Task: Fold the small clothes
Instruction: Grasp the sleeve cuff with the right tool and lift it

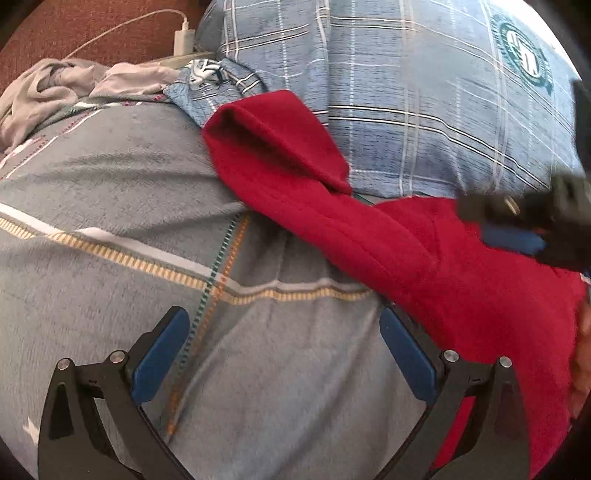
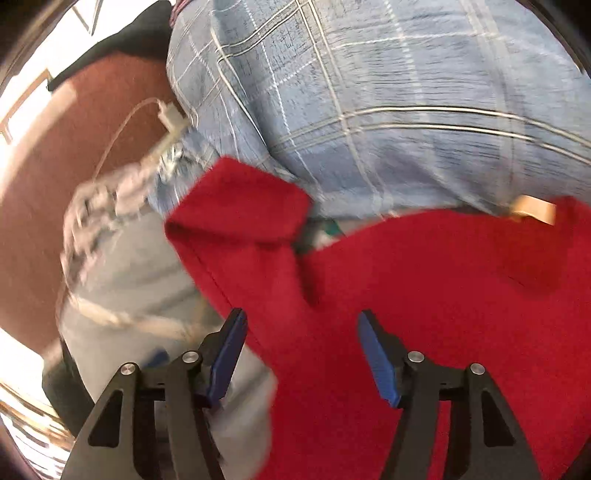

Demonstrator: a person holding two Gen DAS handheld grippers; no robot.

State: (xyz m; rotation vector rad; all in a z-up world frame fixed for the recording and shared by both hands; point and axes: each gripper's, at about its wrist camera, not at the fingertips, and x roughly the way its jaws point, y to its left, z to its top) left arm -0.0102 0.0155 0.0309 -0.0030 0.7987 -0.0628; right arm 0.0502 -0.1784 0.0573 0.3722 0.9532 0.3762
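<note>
A red garment (image 1: 424, 258) lies spread on the grey bedsheet (image 1: 110, 206), one sleeve stretched toward the pillow; it also fills the right wrist view (image 2: 424, 295), with a tan label (image 2: 535, 208) at its far edge. My left gripper (image 1: 284, 328) is open and empty above the sheet, its right finger at the garment's edge. My right gripper (image 2: 301, 328) is open over the red garment near its left edge and holds nothing. It shows blurred at the right of the left wrist view (image 1: 524, 221).
A blue plaid pillow (image 1: 424, 92) lies behind the garment. A crumpled grey cloth (image 1: 48, 88) sits at the far left of the bed. A white charger with a cable (image 1: 183, 37) rests against the brown headboard (image 1: 74, 26).
</note>
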